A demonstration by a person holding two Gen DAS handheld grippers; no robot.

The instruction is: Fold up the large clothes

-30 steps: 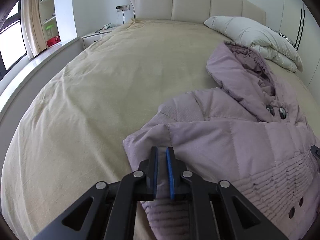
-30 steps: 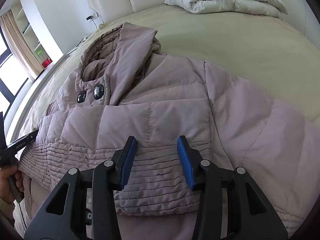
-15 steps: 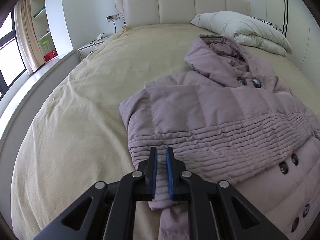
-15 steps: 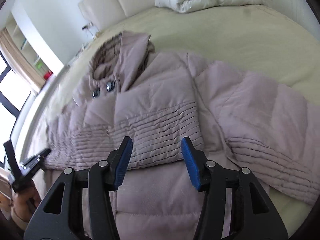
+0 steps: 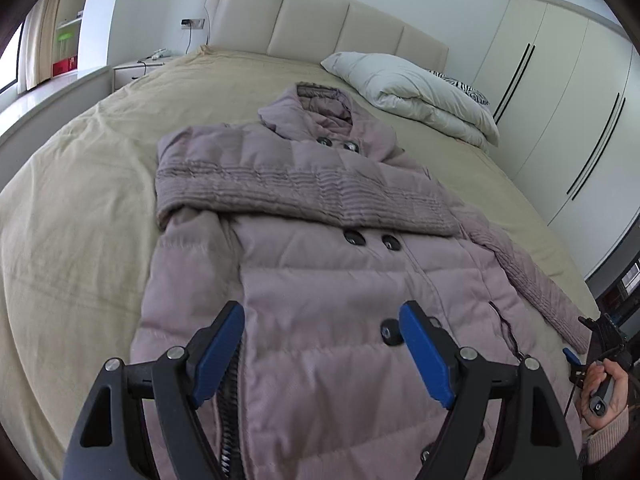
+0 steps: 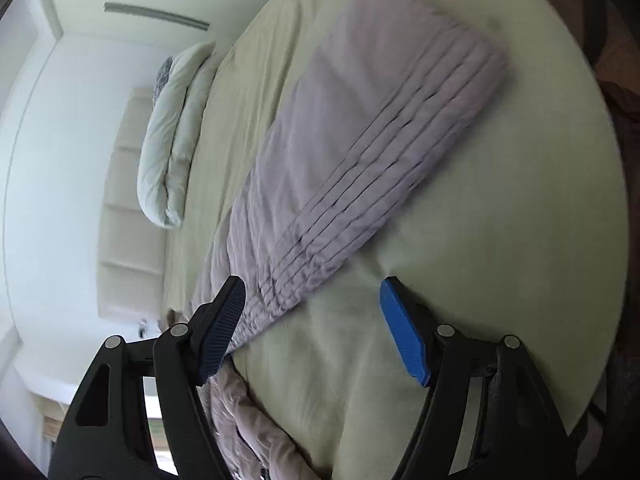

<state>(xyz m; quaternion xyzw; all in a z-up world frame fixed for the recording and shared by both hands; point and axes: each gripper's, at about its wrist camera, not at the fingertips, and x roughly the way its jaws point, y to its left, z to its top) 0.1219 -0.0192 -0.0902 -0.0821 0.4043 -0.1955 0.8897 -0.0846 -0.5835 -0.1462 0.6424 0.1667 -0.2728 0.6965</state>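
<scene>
A pale mauve padded coat (image 5: pixel 320 280) lies face up on the bed (image 5: pixel 80 208), hood toward the headboard (image 5: pixel 320 28) and hem toward the near edge. Its left sleeve (image 5: pixel 280 188) is folded across the chest, the ribbed cuff reaching the right side. The other sleeve (image 6: pixel 360 152) lies stretched out on the sheet to the right, apart from the body of the coat.

The left gripper (image 5: pixel 320 344) hovers over the lower front of the coat, its fingers spread wide and holding nothing. The right gripper (image 6: pixel 308 320) is turned on its side near the outstretched sleeve, its fingers also spread wide with nothing between them; the sleeve's ribbed part reaches between them, but the picture is blurred and I cannot tell whether a finger touches cloth.

The step in hand looks like folding that right sleeve in. To do it well, the right gripper should pinch the sleeve near the cuff, through both layers, since the padding is thick and slippery. Lift it just clear of the sheet, carry it across the chest and lay it flat on the folded sleeve. The left gripper could press the coat's front, so the body does not drag. A white pillow (image 5: pixel 412 92) at the far right is well clear.
</scene>
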